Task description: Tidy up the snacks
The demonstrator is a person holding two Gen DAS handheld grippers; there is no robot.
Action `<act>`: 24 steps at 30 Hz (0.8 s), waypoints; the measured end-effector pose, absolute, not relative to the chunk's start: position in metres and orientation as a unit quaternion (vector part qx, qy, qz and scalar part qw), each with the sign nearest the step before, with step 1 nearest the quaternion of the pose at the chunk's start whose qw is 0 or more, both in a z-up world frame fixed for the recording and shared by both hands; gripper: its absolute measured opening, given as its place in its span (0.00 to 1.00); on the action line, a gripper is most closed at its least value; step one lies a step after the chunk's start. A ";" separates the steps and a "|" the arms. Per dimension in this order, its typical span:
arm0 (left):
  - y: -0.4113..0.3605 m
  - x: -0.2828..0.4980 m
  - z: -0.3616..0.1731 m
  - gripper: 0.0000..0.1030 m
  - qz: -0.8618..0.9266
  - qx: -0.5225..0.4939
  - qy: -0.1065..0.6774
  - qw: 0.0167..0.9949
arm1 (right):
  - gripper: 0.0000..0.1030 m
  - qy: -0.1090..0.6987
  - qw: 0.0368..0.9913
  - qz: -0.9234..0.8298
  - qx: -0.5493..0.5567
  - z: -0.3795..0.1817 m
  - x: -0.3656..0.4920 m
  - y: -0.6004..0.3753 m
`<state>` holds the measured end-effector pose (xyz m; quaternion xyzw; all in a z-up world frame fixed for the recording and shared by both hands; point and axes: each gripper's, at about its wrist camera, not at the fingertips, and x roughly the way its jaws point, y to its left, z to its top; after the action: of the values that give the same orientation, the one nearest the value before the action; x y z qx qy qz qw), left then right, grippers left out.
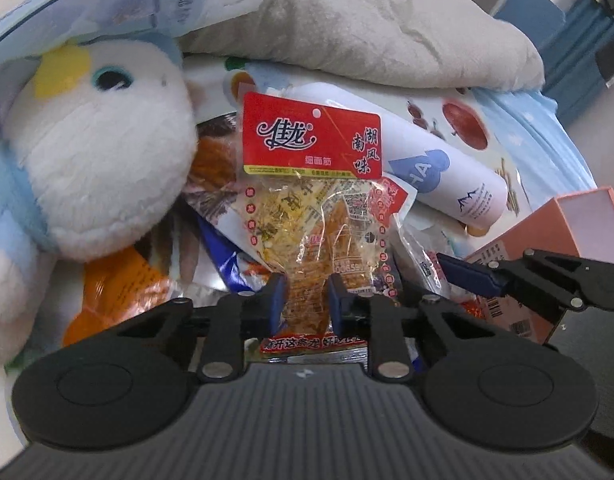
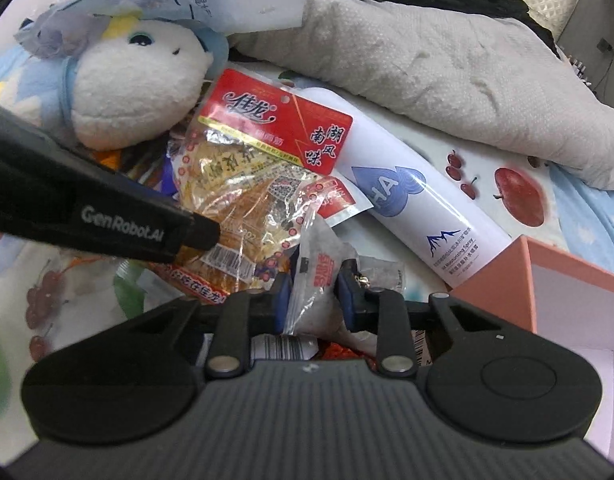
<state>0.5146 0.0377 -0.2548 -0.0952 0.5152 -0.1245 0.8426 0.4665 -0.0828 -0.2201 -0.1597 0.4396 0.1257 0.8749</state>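
A clear snack bag with a red header card (image 1: 311, 140) lies on top of a heap of snack packets on a bed. My left gripper (image 1: 307, 300) is shut on its lower part, blue pads pressing both sides. The right wrist view shows the same bag (image 2: 275, 128) with one black finger of the left gripper (image 2: 199, 236) reaching in from the left. My right gripper (image 2: 315, 300) is shut on a small clear packet with red print (image 2: 319, 256), just right of the big bag. One right finger (image 1: 467, 276) shows in the left wrist view.
A white plush toy (image 1: 99, 152) lies left of the heap. A white spray bottle (image 2: 407, 200) lies to the right, with an open pink box (image 2: 547, 280) beside it. A grey blanket (image 2: 427, 60) is bunched behind. More packets, orange (image 1: 119, 288) and blue, sit underneath.
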 end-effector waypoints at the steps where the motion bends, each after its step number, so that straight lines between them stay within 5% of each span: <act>1: 0.039 0.511 -0.254 0.24 -0.118 -0.099 0.514 0.844 | 0.28 0.438 0.876 0.128 -0.155 -0.219 0.465 -0.083; 10: 0.055 0.469 -0.246 0.15 -0.081 -0.131 0.498 0.853 | 0.24 0.404 0.895 0.153 -0.114 -0.198 0.434 -0.096; 13: 0.055 0.445 -0.242 0.04 -0.070 -0.116 0.489 0.862 | 0.23 0.393 0.900 0.160 -0.102 -0.191 0.417 -0.099; 24: 0.073 0.322 -0.235 0.01 -0.048 -0.187 0.480 0.856 | 0.23 0.408 0.892 0.182 -0.074 -0.181 0.319 -0.098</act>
<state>0.3219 0.0728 -0.2349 -0.1866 0.4795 -0.0481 0.8561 0.3193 -0.0983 -0.1807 -0.0741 0.4077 0.1823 0.8916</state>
